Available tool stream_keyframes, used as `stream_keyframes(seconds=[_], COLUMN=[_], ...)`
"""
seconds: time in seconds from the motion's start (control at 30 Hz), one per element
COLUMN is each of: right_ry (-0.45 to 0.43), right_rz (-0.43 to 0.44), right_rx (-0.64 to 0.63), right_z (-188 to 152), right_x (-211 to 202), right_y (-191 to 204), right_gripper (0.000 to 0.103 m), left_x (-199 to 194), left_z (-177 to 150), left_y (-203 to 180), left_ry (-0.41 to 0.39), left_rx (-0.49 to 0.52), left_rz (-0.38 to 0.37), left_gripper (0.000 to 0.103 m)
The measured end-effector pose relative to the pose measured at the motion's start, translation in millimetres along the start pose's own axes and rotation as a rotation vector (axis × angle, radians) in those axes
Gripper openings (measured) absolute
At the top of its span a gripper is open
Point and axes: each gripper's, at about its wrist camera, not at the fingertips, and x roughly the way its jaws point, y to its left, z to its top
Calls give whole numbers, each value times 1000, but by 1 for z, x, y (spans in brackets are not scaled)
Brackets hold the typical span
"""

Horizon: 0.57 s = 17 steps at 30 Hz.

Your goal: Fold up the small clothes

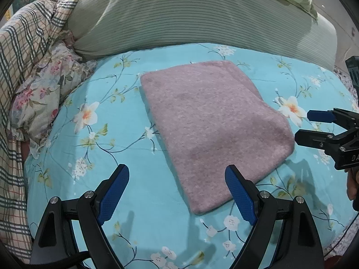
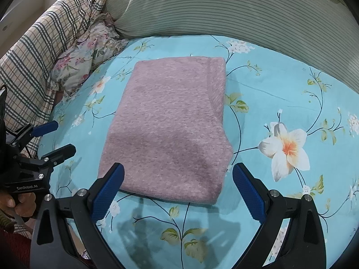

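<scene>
A pink fuzzy garment [image 1: 208, 125] lies folded into a flat rectangle on the turquoise floral bedsheet [image 1: 125, 201]; it also shows in the right wrist view [image 2: 170, 123]. My left gripper [image 1: 177, 172] is open and empty, just in front of the garment's near left corner. It also shows at the left of the right wrist view [image 2: 60, 137]. My right gripper [image 2: 178, 172] is open and empty, hovering over the garment's near edge. It also shows at the right edge of the left wrist view [image 1: 301, 125], beside the garment's right corner.
A large green striped pillow [image 1: 179, 18] lies behind the garment. A plaid quilt [image 1: 24, 44] and a floral pillow [image 1: 44, 89] are bunched at the left. The sheet [image 2: 280, 94] stretches flat to the right of the garment.
</scene>
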Motion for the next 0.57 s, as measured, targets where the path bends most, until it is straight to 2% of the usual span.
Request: stream_keyframes(seconds=[0.57], right_ry=[-10], right_rz=[0], right_rx=[12], right_z=[9], right_x=[11], right_y=[5], right_gripper=[97], left_x=[16], left_z=[10], left_y=[3], left_ry=[17], left_rx=[-28], left_rz=[5], left_gripper=[90])
